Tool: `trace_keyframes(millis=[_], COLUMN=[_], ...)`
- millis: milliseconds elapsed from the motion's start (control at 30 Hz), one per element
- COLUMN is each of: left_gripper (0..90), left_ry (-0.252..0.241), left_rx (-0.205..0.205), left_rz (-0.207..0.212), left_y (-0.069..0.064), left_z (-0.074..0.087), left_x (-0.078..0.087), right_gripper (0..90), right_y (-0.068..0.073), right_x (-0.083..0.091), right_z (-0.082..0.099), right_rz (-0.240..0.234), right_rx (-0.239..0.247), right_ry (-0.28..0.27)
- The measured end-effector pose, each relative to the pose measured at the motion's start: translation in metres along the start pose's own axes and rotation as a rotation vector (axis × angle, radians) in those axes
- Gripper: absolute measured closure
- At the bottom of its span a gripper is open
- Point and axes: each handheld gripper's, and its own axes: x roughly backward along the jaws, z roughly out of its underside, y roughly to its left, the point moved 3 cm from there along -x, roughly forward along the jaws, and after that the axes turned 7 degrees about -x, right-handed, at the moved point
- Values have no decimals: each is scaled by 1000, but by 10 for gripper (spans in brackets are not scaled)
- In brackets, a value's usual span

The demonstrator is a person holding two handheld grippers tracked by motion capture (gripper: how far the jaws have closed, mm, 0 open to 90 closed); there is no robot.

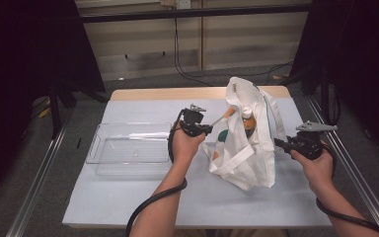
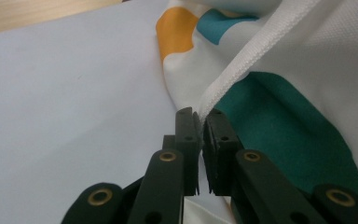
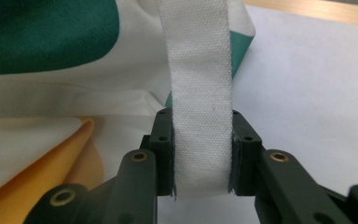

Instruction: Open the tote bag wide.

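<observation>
Both gripper views show straps (image 3: 199, 93) pinched; bottle (image 1: 248, 120) overhead.

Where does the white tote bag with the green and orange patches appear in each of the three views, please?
High view: tote bag stands right of centre on the table, between both grippers.
Left gripper view: upper right, its strap pinched in the jaws.
Right gripper view: upper left, its other strap between the jaws.
Shared landmark: the green patch.

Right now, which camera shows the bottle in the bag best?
The high view: the bottle peeks out of the white bag's open top. The two gripper views give close-ups of the bag's cloth and straps, not the bottle.
</observation>
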Motion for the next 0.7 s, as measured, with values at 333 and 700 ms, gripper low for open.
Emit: trace_keyframes(millis=[333, 700], left_gripper=[851, 843], left_ry=[22, 16], left_rx=[28, 17], left_rz=[-7, 7], left_y=[5, 4], left_z=[16, 15], left_x=[2, 7], right_gripper=[682, 361], right_y=[-2, 5], right_x=[-2, 5], right_z=[11, -12], right_rz=[-1, 18], right_rx=[-26, -17], right_ry=[21, -21])
